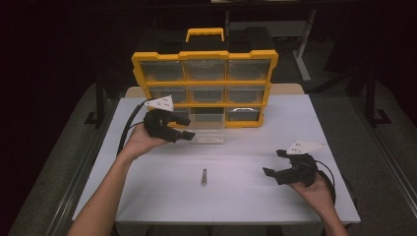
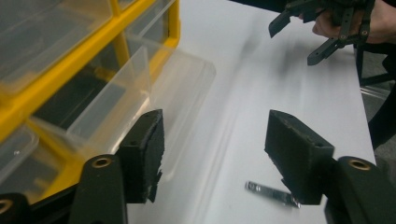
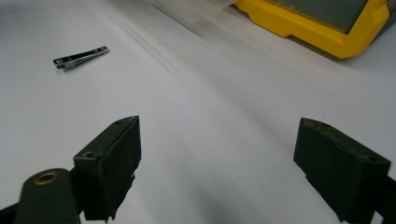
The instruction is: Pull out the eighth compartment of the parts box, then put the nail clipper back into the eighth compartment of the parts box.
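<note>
At the back of the white table (image 1: 255,196) stands a yellow organizer case (image 1: 204,88), upright, with a grid of clear drawers and a carry handle on top. Its bottom middle drawer (image 1: 206,135) is pulled out toward the person and juts over the tabletop; in the left gripper view this clear drawer (image 2: 154,93) looks empty, though the plastic is blurred and I cannot be sure.

The left gripper (image 1: 183,129) hovers just beside the drawer's left front corner, held in the person's left hand (image 1: 140,140). Its jaws are spread with nothing between them. In its own view one pad (image 2: 147,149) sits close to the drawer wall, not plainly touching it, and the other pad stands out over bare table.

A small metal nail clipper (image 1: 203,176) lies flat on the table, in front of the drawer and roughly midway between the two hands, well apart from both grippers. The left gripper view catches one end of the clipper (image 2: 268,191) behind the far pad; the right gripper view shows the clipper (image 3: 80,57) whole, lying slantwise on the white surface.

The right gripper (image 1: 275,163) hangs over the right side of the table in the person's right hand (image 1: 317,191), pointing toward the middle. Its jaws are wide apart and grip nothing, with only tabletop between the pads (image 3: 116,163).
</note>
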`<control>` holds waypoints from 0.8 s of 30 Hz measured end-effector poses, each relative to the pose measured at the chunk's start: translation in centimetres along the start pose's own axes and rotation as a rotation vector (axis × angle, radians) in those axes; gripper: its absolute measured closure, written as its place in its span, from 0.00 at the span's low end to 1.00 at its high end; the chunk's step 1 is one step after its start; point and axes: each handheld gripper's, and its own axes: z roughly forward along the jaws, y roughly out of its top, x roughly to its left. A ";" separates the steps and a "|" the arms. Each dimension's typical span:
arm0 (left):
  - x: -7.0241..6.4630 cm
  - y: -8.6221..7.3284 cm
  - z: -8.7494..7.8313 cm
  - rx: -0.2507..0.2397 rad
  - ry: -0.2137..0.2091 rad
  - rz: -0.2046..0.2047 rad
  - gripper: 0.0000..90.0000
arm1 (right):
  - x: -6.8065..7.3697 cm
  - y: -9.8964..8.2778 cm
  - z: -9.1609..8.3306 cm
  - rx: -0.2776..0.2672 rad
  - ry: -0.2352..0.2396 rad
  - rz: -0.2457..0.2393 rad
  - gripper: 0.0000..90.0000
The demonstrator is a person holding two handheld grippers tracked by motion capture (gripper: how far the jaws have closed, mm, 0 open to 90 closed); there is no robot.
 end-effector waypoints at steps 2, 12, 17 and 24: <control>-0.3 -0.6 -0.4 -0.001 0.016 -0.014 0.39 | 0.0 0.0 0.0 0.003 0.001 0.006 0.16; -1.3 -2.3 -1.6 -0.029 0.069 -0.040 0.34 | 0.1 0.1 0.0 0.004 0.002 0.016 0.16; -1.6 -2.7 -1.8 -0.039 0.083 -0.051 0.32 | 0.1 0.1 0.0 0.007 0.010 0.032 0.16; -2.3 -3.4 -1.8 -0.028 0.100 -0.058 0.31 | 0.2 0.2 0.1 0.018 0.016 0.017 0.16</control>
